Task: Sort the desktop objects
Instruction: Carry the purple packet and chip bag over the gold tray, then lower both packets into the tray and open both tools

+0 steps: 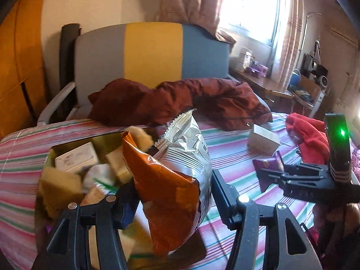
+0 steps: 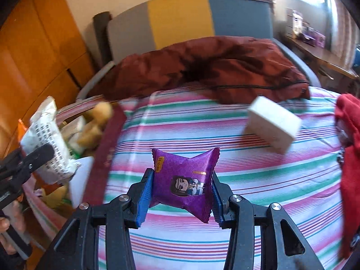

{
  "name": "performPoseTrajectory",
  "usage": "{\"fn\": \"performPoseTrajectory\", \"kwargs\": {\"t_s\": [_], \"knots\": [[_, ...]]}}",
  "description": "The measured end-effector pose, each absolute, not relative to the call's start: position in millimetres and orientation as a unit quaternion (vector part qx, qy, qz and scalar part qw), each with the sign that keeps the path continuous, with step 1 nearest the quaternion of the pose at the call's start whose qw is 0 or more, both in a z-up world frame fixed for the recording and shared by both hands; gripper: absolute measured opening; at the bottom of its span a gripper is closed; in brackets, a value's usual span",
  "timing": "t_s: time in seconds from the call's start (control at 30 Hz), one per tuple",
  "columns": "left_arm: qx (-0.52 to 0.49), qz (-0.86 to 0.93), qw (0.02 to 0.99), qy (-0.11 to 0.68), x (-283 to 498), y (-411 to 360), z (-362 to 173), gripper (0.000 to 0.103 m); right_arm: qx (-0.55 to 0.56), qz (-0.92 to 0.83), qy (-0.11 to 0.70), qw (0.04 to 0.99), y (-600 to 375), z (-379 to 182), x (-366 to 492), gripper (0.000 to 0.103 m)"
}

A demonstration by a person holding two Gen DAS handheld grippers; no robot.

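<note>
bed: striped sheet [image 2: 202, 236] under everything | box [image 1: 67, 148]: at left, full of packets | left gripper [image 1: 173, 193]: jaws clamped on orange-and-silver snack bag [image 1: 171, 180], held above box | right gripper [image 2: 180, 193]: nearly closed, pinching purple packet [image 2: 182, 182] over sheet | white box [image 2: 272, 123]: lying on sheet beyond

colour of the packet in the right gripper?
Purple packet with a cartoon figure; clearest in the right wrist view.

Blown-out window [image 1: 249, 9] glare, motion blur, fisheye edges
</note>
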State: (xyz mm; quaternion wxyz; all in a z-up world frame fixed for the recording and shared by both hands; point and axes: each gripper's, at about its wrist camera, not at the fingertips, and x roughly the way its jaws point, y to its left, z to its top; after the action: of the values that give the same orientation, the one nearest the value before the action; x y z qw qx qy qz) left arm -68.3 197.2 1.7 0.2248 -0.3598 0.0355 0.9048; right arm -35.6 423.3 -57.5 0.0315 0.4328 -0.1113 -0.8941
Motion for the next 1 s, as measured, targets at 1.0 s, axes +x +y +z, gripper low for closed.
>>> {"fn": "performPoseTrajectory", "kwargs": {"t_s": [1.0], "knots": [[-0.379, 0.895, 0.214, -0.093, -99.4, 52.3, -12.5, 0.074, 0.423, -0.879, -0.154, 0.158, 255.8, -42.0, -111.8, 0.066]]}}
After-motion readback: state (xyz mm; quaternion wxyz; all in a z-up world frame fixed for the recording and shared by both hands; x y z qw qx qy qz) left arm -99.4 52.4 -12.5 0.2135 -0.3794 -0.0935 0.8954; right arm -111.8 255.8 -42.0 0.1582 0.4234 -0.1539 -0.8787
